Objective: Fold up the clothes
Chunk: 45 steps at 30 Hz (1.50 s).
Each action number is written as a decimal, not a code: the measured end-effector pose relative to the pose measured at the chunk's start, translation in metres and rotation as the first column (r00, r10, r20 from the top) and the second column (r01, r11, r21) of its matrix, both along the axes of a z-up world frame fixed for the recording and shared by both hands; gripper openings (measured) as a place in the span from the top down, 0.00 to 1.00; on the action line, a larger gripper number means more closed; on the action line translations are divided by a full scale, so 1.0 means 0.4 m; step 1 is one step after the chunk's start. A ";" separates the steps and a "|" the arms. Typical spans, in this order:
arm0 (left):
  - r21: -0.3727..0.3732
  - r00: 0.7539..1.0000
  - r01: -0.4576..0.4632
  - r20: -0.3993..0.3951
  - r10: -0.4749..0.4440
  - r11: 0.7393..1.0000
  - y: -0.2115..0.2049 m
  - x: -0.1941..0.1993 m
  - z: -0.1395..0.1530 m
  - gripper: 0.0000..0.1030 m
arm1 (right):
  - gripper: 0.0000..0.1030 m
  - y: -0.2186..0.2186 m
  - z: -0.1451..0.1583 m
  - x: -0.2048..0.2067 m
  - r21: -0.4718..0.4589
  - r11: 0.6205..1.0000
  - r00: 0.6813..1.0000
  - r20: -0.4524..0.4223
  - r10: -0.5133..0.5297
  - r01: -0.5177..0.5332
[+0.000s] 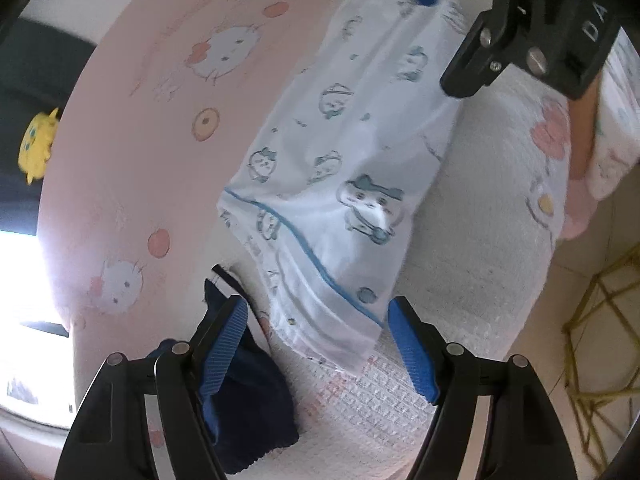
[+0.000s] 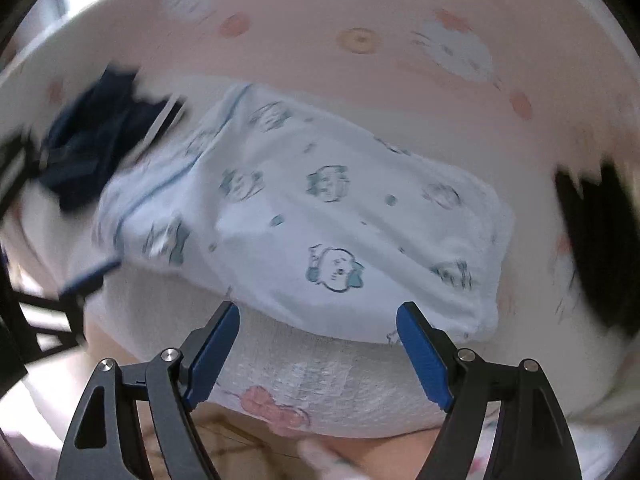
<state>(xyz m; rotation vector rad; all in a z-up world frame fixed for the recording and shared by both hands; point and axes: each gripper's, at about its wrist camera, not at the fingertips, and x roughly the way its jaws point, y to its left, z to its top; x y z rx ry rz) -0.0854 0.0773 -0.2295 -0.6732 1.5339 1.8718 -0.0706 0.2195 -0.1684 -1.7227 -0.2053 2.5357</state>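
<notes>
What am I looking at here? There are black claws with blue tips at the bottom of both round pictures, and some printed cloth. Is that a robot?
No robot: a person holds a two-finger tool in each hand, each carrying a wide-angle camera, hence the round pictures. One picture looks along the left gripper, the other along the right gripper. Both stand open, holding nothing. Below lies a white garment with blue cartoon prints, apparently folded, on a pink cartoon-cat bed cover. A dark navy garment lies crumpled beside it. The other tool shows at the top of the left picture.

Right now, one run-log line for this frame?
task: fold clothes | left hand-held gripper: open, empty | right hand-held gripper: open, empty | white cartoon-print cotton garment: folded on pink bedspread | dark navy garment: beside it
</notes>
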 end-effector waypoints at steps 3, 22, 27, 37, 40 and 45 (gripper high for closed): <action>-0.075 0.990 0.092 -0.102 -0.099 0.993 -0.014 0.016 -0.037 0.31 | 0.22 -0.059 -0.019 -0.011 0.129 0.975 0.983 0.054 0.176 -0.182; -0.254 0.927 0.265 -0.199 -0.318 0.930 -0.008 0.008 -0.109 0.31 | 0.22 -0.143 -0.139 0.008 0.421 0.721 0.829 0.174 0.531 -0.550; -0.285 0.915 0.279 -0.212 -0.344 0.917 0.021 -0.024 -0.121 0.15 | 0.22 -0.136 -0.142 -0.010 0.488 0.703 0.843 0.147 0.518 -0.517; -0.197 0.963 0.270 0.066 -0.262 0.942 0.043 -0.115 -0.077 0.49 | 0.22 -0.119 -0.148 -0.011 0.494 0.713 0.847 0.100 0.522 -0.498; -0.168 0.961 0.254 0.151 -0.230 0.952 0.049 -0.133 -0.071 0.63 | 0.22 -0.116 -0.154 -0.012 0.498 0.707 0.842 0.093 0.532 -0.502; -0.088 0.951 0.135 0.291 -0.104 0.987 0.065 -0.187 -0.047 0.68 | 0.22 -0.131 -0.160 -0.022 0.533 0.664 0.821 0.111 0.559 -0.524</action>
